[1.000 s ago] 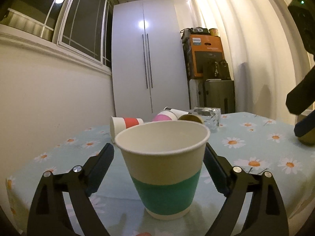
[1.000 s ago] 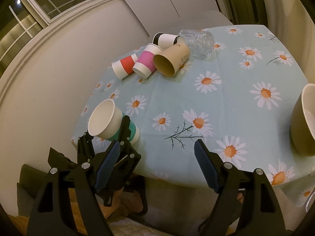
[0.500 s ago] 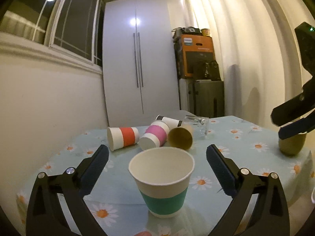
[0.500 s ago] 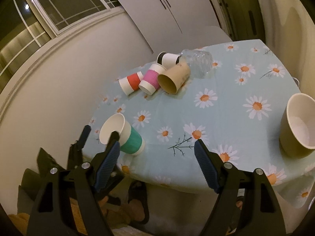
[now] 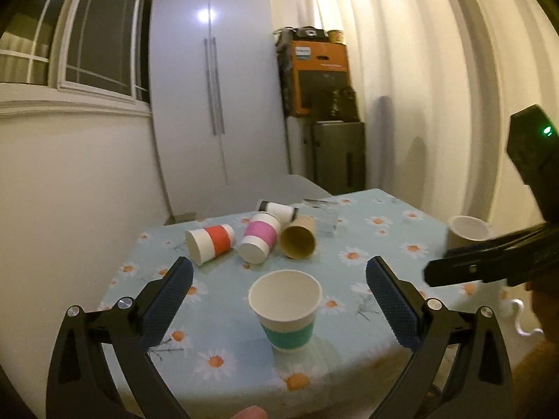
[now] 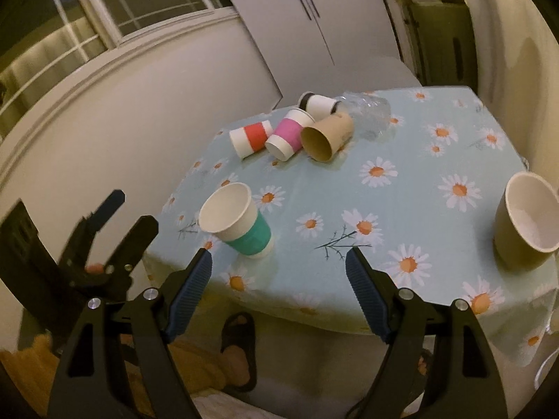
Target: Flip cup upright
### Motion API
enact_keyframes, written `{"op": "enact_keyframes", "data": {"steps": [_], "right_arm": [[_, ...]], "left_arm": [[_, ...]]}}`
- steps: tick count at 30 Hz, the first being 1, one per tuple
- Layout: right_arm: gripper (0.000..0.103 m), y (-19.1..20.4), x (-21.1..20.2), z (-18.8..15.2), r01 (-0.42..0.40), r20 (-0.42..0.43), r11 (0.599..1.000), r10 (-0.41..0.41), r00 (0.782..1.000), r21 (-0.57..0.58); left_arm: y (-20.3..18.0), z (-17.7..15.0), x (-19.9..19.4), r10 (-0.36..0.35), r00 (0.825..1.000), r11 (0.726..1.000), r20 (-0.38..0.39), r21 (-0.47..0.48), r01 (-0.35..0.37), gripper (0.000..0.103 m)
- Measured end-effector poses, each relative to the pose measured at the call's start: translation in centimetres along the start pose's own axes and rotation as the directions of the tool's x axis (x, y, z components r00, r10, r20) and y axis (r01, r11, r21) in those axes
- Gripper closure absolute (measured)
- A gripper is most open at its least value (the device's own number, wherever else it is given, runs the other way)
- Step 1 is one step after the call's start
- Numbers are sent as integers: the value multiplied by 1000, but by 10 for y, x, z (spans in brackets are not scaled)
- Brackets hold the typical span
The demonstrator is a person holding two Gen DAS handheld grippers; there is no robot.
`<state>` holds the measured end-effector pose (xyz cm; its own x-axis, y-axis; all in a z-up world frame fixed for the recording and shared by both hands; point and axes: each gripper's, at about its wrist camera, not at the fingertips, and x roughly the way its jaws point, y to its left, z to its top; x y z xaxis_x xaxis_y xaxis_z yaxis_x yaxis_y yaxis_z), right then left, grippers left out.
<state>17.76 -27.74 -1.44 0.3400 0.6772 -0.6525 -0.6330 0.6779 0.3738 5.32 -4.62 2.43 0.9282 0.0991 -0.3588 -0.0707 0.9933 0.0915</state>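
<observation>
A white paper cup with a teal band (image 5: 285, 309) stands upright near the table's front edge; it also shows in the right wrist view (image 6: 236, 219). My left gripper (image 5: 276, 300) is open and empty, pulled back off the table, with the cup well beyond its fingertips. My right gripper (image 6: 278, 289) is open and empty, off the front edge. Red-banded (image 5: 209, 242), pink-banded (image 5: 260, 236), brown (image 5: 298, 238) and black-trimmed (image 5: 276, 210) cups lie on their sides at the back.
A clear glass (image 6: 367, 113) lies tipped beside the fallen cups. An olive mug (image 6: 527, 220) stands upright at the table's right edge. The daisy tablecloth (image 6: 401, 188) covers the table. A wall runs along the left, a white wardrobe (image 5: 216, 87) behind.
My left gripper has backed away from the teal cup and risen, leaving it upright on the table. My right gripper has also pulled back slightly.
</observation>
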Motion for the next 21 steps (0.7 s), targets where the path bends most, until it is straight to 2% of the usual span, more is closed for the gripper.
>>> {"op": "enact_keyframes", "data": {"steps": [1,4,6,11,14,17,21], "right_arm": [[24,4,-2,-1,0,4,1000,0,1000,-8],[23,17,-9,-8,0,14,1000,1,1000,-25],[22,26,-12,-13,1,22,999,0,1000,-44],[20,47,-22,-24,42,48,992,-36,998,-119],[12,56,-27,-29,78,78,984,-66,995,-161],[12,59,-26,-34,101,97,978,-85,992,-184],[12,54,-19,-43,89,104,981,-72,992,-171]], "left_arm": [[3,1,-5,-27,1000,1000,-12,-9,27,6],[11,2,-17,-51,998,999,-47,-14,51,6],[15,2,-24,-46,997,999,-59,-4,46,6],[26,-8,-34,-81,986,997,-146,4,82,6],[34,-20,-38,-80,984,997,-160,-5,80,6],[44,-33,-38,-79,983,997,-166,-38,74,6],[53,-43,-41,-72,984,996,-164,-70,61,6]]}}
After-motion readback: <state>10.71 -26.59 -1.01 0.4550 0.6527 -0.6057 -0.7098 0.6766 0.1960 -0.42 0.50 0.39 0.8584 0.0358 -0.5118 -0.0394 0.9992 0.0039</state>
